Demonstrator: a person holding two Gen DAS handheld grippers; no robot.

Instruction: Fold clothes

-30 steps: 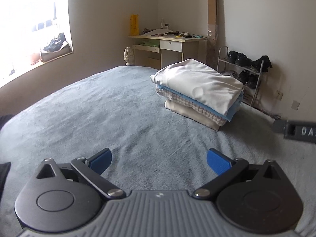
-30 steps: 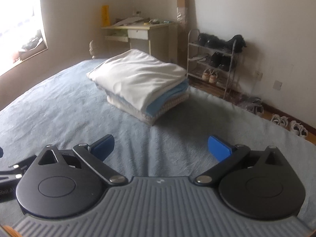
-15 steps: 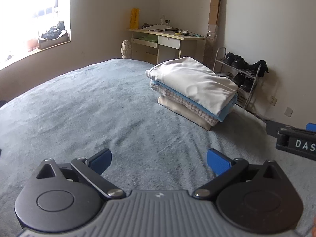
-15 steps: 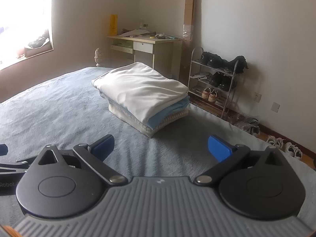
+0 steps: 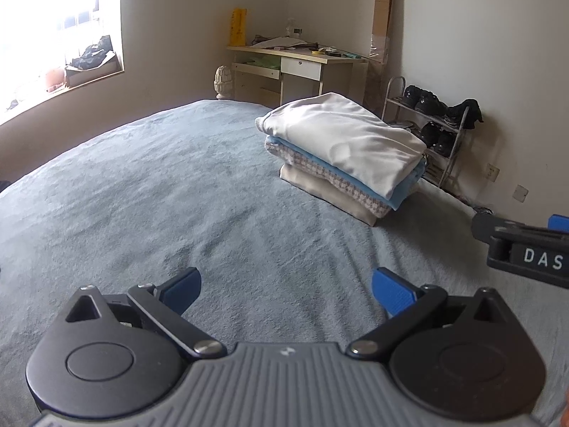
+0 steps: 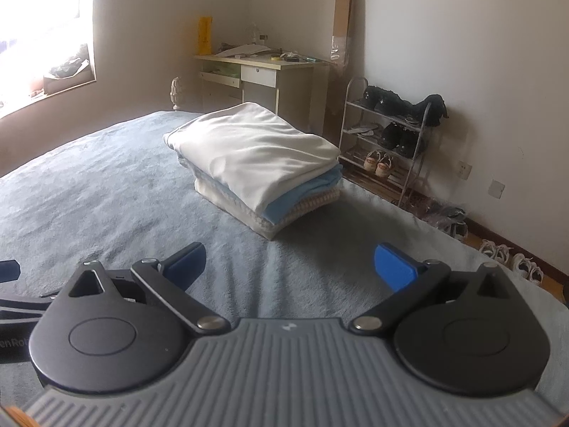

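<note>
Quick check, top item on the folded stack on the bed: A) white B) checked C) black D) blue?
A: the white garment lies on top of the stack, with a blue one just under it and a patterned layer below; the left wrist view shows the same order.

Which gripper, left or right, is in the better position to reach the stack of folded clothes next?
Probably the right gripper. In its view the stack of folded clothes lies almost straight ahead, while for the left gripper the stack sits further off to the right. Both are open and empty.
</note>
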